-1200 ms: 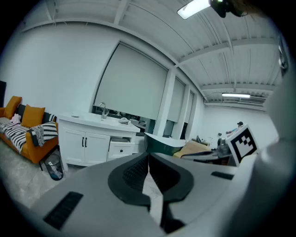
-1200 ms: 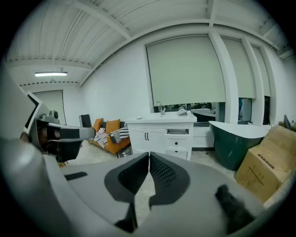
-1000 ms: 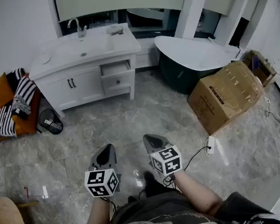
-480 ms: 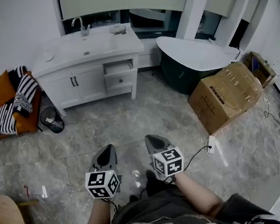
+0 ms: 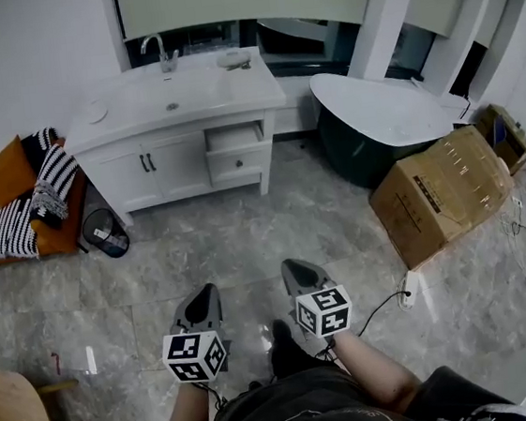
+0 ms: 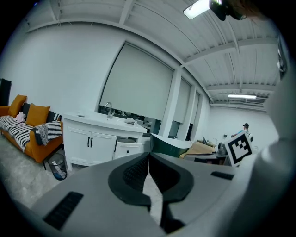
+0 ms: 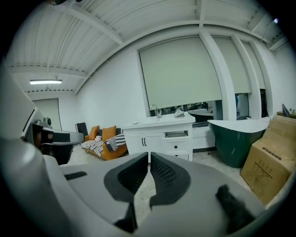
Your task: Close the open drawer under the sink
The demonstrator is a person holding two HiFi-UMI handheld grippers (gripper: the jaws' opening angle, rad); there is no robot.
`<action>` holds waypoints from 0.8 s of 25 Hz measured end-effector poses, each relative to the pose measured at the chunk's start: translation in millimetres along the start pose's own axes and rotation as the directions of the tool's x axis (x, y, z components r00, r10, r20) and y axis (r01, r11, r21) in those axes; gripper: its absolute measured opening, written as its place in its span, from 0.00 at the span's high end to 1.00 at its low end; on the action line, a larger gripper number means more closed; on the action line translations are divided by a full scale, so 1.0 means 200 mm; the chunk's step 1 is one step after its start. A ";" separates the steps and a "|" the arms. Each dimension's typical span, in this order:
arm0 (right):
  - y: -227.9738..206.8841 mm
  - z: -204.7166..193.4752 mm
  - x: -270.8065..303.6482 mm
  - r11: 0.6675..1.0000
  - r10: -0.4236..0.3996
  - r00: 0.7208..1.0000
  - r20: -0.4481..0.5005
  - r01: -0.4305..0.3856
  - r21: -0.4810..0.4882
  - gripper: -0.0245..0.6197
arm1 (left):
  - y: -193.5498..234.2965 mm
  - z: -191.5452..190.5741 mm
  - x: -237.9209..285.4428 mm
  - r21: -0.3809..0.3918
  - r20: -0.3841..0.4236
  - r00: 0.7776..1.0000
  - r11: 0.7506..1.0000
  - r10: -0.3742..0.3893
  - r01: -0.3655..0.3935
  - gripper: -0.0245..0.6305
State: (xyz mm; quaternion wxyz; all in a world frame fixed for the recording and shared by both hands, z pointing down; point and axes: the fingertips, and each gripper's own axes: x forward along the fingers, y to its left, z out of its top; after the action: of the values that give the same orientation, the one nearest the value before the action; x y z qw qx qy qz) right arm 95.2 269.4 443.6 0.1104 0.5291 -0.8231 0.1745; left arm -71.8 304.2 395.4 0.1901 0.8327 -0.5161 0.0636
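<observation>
The white sink cabinet (image 5: pixel 176 153) stands against the far wall. Its top drawer (image 5: pixel 234 138), right of the two doors, is pulled out a little; the drawer below it is flush. The drawer also shows in the left gripper view (image 6: pixel 126 140) and the right gripper view (image 7: pixel 175 135). My left gripper (image 5: pixel 206 294) and right gripper (image 5: pixel 292 269) hover side by side over the floor, far short of the cabinet and pointing at it. Both are shut with nothing between the jaws (image 6: pixel 149 155) (image 7: pixel 149 156).
A dark green bathtub (image 5: pixel 379 111) stands right of the cabinet, with a large cardboard box (image 5: pixel 445 193) in front of it. An orange sofa with striped cloth (image 5: pixel 16 195) and a waste bin (image 5: pixel 107 234) are on the left. A power strip (image 5: pixel 406 292) lies on the marble floor.
The cabinet sits lower and further right in the head view and looks a little nearer. Both grippers stay shut, side by side, slightly lower in the frame.
</observation>
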 end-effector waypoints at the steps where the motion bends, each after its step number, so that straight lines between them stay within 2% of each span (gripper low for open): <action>1: -0.05 0.02 0.05 1.000 0.004 1.000 -0.004 -0.004 0.014 0.91 | 0.01 0.02 0.06 0.002 -0.004 1.000 1.000 0.004 -0.004 0.94; 8: -0.32 0.18 0.41 0.998 0.051 0.999 -0.012 -0.050 0.041 0.91 | 0.08 0.17 0.47 0.000 -0.011 0.998 0.998 0.057 -0.057 0.94; 15: -0.57 0.23 0.67 0.997 0.050 0.997 -0.052 -0.047 0.055 0.91 | 0.16 0.25 0.78 -0.019 -0.012 0.990 0.989 0.143 -0.143 0.94; 20: -0.66 0.25 0.81 0.998 0.035 0.997 -0.070 -0.031 0.054 0.91 | 0.20 0.31 0.91 -0.013 -0.019 0.989 0.989 0.149 -0.149 0.94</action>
State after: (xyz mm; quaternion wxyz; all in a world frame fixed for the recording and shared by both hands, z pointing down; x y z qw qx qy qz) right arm 148.8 64.2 478.8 0.1226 0.5117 -0.8223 0.2166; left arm -30.0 112.9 404.3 0.1953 0.7899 -0.5756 0.0812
